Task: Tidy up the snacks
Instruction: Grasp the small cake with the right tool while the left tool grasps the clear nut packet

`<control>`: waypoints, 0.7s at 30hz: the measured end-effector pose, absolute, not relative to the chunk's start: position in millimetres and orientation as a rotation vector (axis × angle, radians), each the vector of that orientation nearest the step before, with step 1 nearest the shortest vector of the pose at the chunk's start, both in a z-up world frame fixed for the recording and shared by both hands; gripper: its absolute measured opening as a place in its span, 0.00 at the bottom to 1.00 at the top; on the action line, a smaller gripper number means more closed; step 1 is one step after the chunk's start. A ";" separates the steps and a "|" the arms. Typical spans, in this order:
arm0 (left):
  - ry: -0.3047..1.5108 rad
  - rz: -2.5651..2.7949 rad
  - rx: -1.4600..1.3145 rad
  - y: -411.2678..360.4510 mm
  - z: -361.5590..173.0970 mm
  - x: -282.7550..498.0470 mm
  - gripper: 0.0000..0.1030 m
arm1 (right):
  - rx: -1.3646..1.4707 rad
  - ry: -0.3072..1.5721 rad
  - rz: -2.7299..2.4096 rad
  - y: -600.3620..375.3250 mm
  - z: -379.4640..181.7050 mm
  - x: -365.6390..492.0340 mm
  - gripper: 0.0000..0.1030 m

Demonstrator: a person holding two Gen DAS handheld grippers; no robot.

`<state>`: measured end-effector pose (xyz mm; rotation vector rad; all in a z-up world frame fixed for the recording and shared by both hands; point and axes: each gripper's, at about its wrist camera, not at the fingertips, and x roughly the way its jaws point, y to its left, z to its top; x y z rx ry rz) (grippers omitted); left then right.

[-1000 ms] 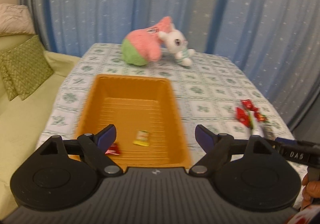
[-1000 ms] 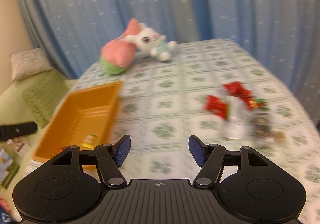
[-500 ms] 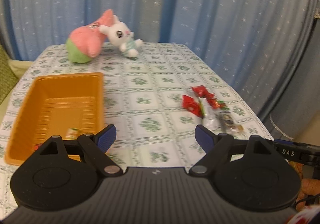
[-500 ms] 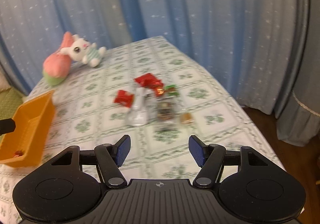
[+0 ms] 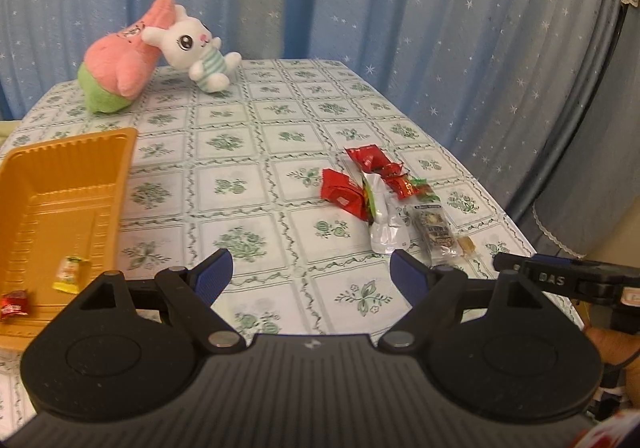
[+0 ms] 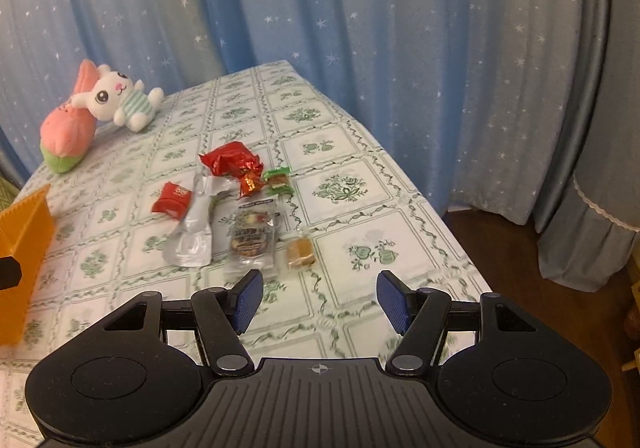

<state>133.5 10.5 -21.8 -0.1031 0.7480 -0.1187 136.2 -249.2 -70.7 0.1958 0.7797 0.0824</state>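
Two candies (image 5: 40, 286) show in the orange tray (image 5: 72, 167) only from the left gripper (image 5: 310, 274), fingers apart, empty.

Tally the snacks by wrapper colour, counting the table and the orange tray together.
Red snacks: 4
Green candy: 1
Silver pouch: 1
Clear packet: 1
Caramel: 1
Yellow candy: 1
Total: 9

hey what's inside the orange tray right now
Inside the orange tray: a yellow candy and a red candy near its front end. The left gripper hides the nearest corner.
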 end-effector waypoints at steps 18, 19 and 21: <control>0.782 -0.140 -0.120 -3.8 -58.0 167.3 0.82 | 0.072 0.821 0.152 -225.8 -112.1 205.4 0.29; 0.783 -0.142 -0.120 -4.2 -58.7 168.2 0.82 | 0.063 0.821 0.153 -224.7 -112.4 205.9 0.21; 0.783 -0.144 -0.118 -4.7 -60.1 169.7 0.82 | 0.056 0.823 0.164 -221.9 -112.5 206.3 0.21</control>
